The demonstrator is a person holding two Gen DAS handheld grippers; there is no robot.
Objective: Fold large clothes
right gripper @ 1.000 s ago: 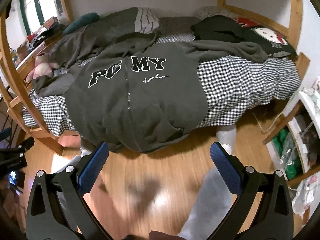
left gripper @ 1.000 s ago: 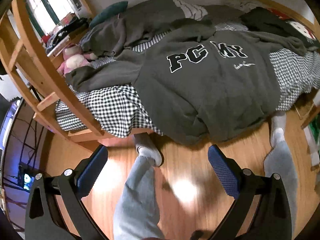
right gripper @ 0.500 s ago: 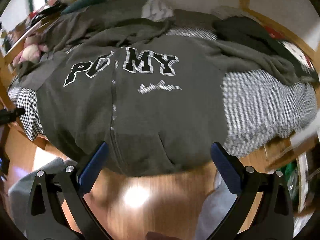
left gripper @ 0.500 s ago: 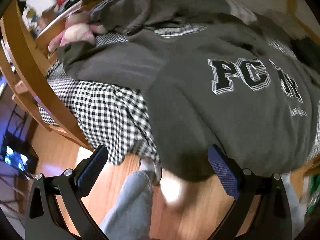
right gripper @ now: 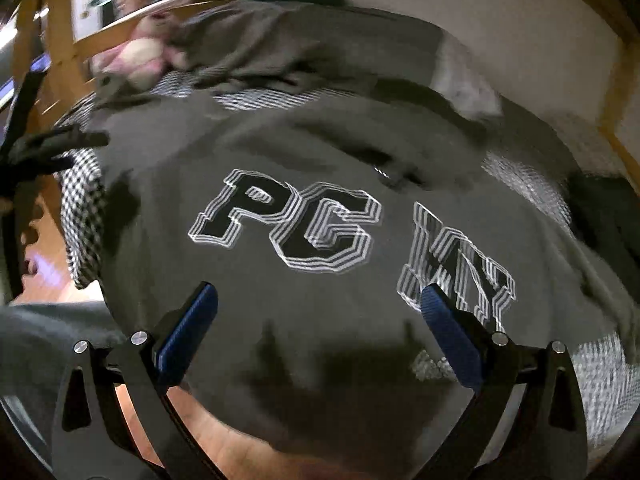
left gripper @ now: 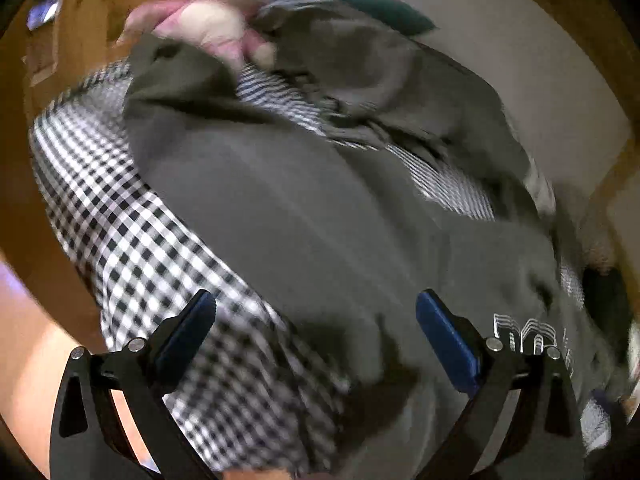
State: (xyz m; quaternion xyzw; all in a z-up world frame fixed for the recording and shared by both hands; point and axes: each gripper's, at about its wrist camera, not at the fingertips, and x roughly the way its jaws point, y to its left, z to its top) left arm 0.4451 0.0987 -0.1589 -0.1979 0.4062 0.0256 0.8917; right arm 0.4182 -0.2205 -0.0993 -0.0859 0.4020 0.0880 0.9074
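1. The grey hoodie [right gripper: 320, 152] lies spread front-up on the checked bed cover [left gripper: 132, 240].
2. Left claw [left gripper: 316, 320] is spread wide above its sleeve side, holding nothing.
3. Right claw [right gripper: 320, 312] is spread empty just below the chest lettering [right gripper: 288, 224].

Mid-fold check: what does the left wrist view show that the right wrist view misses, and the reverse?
Only the left wrist view shows the hoodie's long sleeve across the checked bedsheet. Only the right wrist view shows the full PC MY lettering and the left claw at the bed's edge. Both show the dark grey hoodie, the pink plush toy, and an open claw above the hoodie.
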